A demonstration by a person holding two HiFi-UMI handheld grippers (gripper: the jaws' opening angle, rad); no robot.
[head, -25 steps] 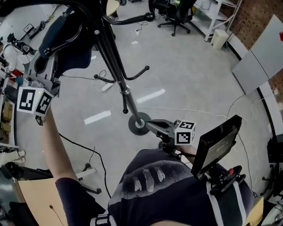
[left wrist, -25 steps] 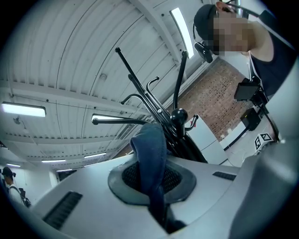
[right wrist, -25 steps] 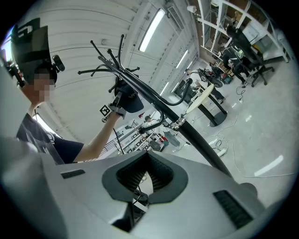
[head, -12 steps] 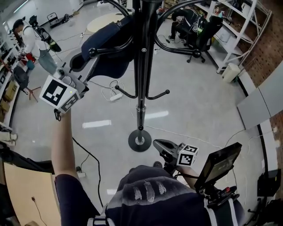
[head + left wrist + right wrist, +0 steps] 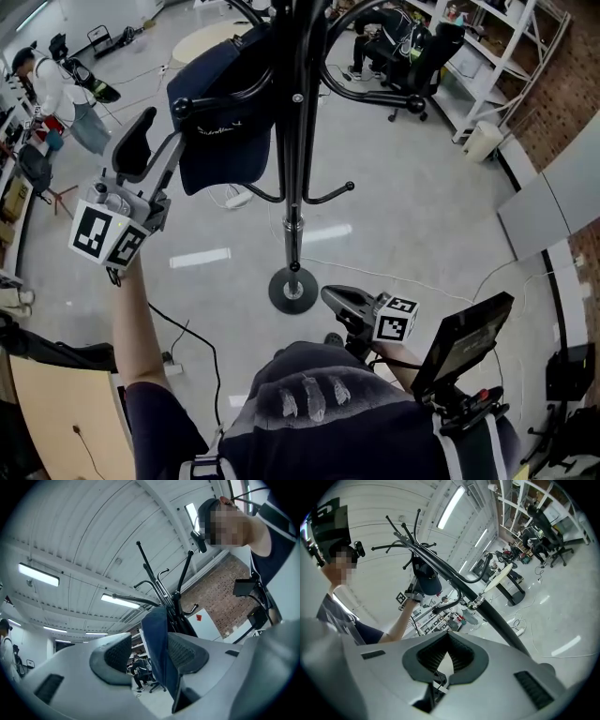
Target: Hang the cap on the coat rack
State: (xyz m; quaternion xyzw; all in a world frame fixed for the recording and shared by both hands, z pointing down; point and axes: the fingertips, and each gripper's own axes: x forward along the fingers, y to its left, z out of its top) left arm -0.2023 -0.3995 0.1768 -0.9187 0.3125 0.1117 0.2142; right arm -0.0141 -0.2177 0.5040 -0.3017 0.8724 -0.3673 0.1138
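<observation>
Head view: a dark navy cap (image 5: 223,112) hangs over 1 curved arm of the black coat rack (image 5: 296,159), high beside the pole. The left gripper (image 5: 157,142) is raised at the cap's lower edge, while the right gripper (image 5: 330,298) is held low near the person's waist, close to the rack's round base on the grey floor (image 5: 422,216).

Left gripper view: the 2 jaws stand apart with the cap's blue cloth between them. The cloth lies against the right-hand pad (image 5: 187,652), with a clear gap to the left-hand one, and the rack's arms fan out above.

Right gripper view: the jaws are together at their tips with nothing between them. Beyond them the rack's pole runs slantwise, and the cap hangs high on it – the left gripper just below.
</observation>
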